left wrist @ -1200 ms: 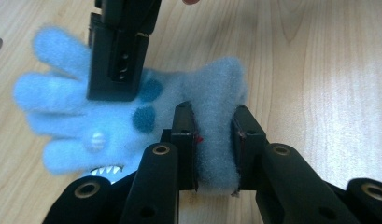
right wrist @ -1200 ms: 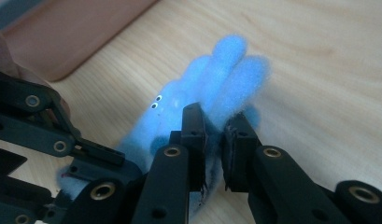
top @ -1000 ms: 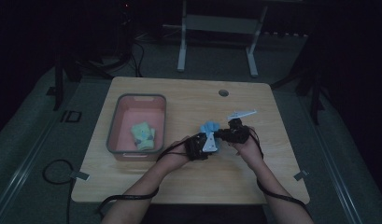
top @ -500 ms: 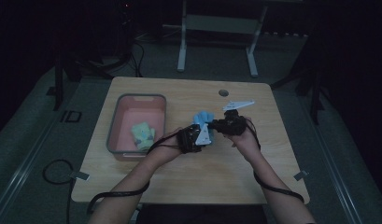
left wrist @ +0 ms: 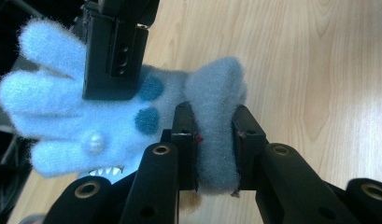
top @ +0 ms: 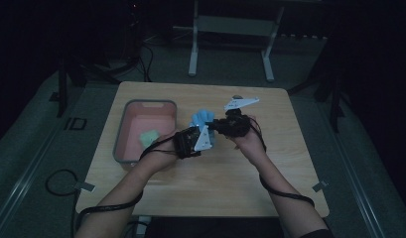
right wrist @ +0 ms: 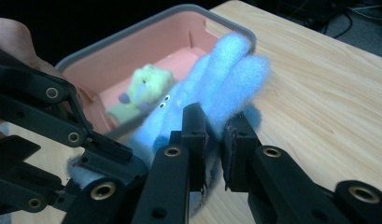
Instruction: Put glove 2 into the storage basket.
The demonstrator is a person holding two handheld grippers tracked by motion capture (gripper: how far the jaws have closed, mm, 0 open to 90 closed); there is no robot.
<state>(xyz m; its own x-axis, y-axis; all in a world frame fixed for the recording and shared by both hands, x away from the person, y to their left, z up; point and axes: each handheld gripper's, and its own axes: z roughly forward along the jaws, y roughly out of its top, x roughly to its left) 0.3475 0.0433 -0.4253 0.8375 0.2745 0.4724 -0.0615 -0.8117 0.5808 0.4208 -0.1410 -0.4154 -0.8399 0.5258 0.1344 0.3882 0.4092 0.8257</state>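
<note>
Gripper views, both tongs [left wrist: 214, 135] [right wrist: 214, 140] clamping blue glove [left wrist: 109, 112]

Looks like a lab or recording studio setup, dimly lit. Single light-wood table [top: 200, 188] centre frame on grey carpeted floor [top: 36, 163], cables [top: 61, 181] trailing lower left, metal stand legs [top: 230, 44] at top centre, black surroundings all round.
</note>
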